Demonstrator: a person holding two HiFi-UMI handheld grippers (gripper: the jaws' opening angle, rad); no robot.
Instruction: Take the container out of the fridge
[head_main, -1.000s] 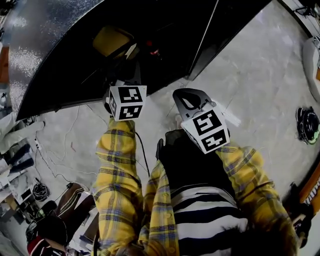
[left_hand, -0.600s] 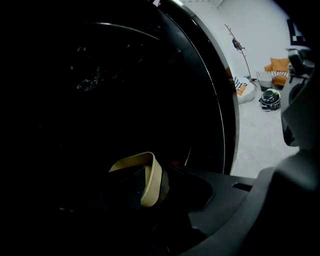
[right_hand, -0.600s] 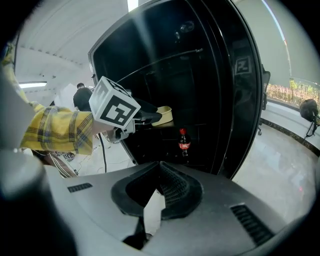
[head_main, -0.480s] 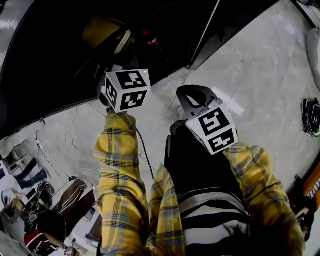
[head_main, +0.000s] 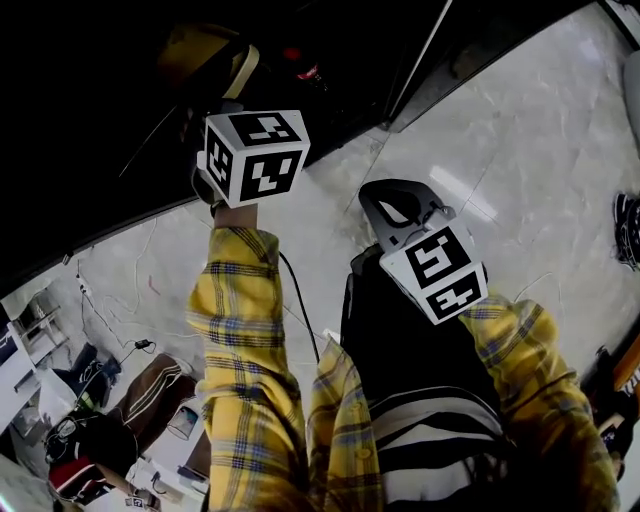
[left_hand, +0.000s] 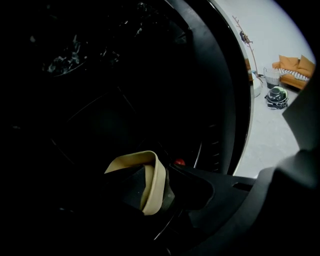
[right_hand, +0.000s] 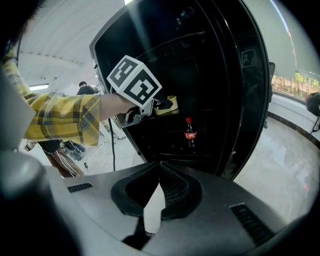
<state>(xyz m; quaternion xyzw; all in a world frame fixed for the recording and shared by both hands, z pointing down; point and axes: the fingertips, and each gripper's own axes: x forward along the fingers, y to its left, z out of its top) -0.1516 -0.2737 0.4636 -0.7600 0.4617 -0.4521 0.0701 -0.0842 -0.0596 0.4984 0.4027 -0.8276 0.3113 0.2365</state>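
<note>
Container, a dark tub with a pale yellowish rim, sits on a shelf inside the black fridge, toward the left of its unlit interior and far from the person. The left gripper reaches into the fridge at the end of a yellow plaid sleeve, its marker cube just outside the dark opening. Its jaws have just been opening and stand wide apart, with the rim of the container between them. The right-hand jaw lies just beside the rim, and it is too dark to tell whether either pad touches the tub, but nothing shows a grip. A small bottle with a red cap and a red label stands upright on a lower shelf, to the right of the container and apart from it. The right gripper hangs nearer the person, outside the fridge and over the pale marbled floor, pointing toward the open cabinet. Its jaws are brought together at the tips, leaving only a thin wedge of light behind them, and they have hold of nothing. Cables and bags lie on the floor at the near left
</note>
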